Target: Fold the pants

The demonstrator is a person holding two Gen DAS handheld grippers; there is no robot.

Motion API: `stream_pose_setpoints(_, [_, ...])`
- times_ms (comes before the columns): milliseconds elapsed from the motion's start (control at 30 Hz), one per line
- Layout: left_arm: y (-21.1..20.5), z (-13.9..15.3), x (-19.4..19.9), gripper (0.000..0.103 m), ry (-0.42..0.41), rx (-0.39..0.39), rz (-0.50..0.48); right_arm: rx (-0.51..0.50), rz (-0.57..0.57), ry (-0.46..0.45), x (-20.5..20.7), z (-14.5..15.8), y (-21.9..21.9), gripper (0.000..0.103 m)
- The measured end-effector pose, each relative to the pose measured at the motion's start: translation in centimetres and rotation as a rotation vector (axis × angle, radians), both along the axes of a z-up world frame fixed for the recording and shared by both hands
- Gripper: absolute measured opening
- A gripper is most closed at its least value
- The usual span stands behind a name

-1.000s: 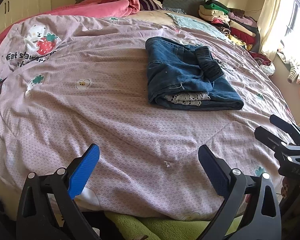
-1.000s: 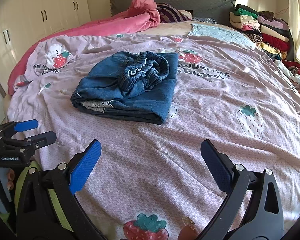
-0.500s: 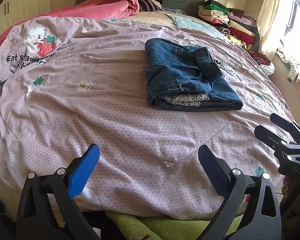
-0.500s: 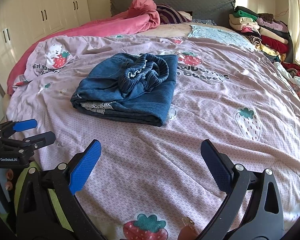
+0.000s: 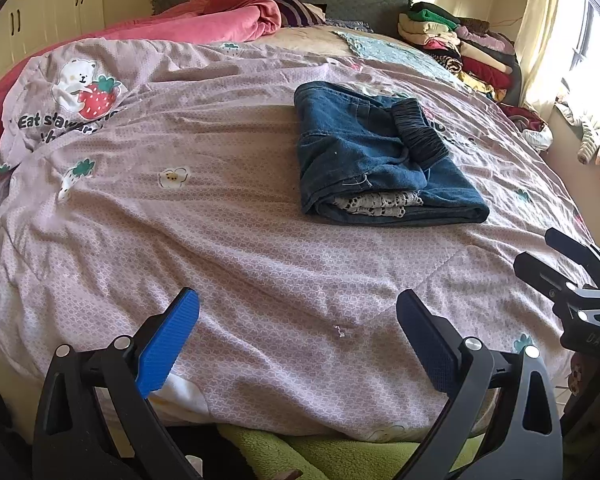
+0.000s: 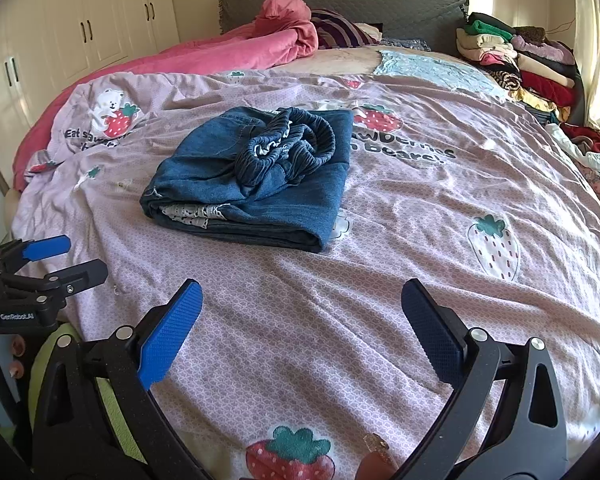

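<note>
Pants lay mid-bed on the pink quilt as a compact denim bundle, waistband bunched on top, lace trim showing at the near edge. Fold looked basically done; maybe a tidy-up of the waistband left. Left gripper and right gripper both hung wide apart, holding nothing, near the bed's foot, well apart from the bundle.
</note>
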State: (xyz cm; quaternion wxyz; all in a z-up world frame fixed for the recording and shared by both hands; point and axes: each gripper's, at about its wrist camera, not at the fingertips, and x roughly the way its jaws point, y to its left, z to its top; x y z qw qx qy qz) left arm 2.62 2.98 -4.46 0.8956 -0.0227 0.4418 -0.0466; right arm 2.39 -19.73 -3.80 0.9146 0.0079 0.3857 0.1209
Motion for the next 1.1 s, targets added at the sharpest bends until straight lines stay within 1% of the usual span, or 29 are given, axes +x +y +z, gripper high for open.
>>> stream_pose_setpoints(800, [0.23,0.00,0.10,0.099,0.003,0.012,0.004,0.000,-0.005,-0.003,0.03,0.28,-0.35,0.094])
stream_pose_setpoints(933, [0.16,-0.07,0.13,0.099,0.003,0.043,0.019,-0.001,-0.005,-0.004,-0.03,0.25,-0.30,0.094])
stream_pose_setpoints(1100, [0.28,-0.18,0.32,0.099,0.012,0.048,0.029,-0.003,-0.004,-0.004,0.04,0.27,-0.42,0.094])
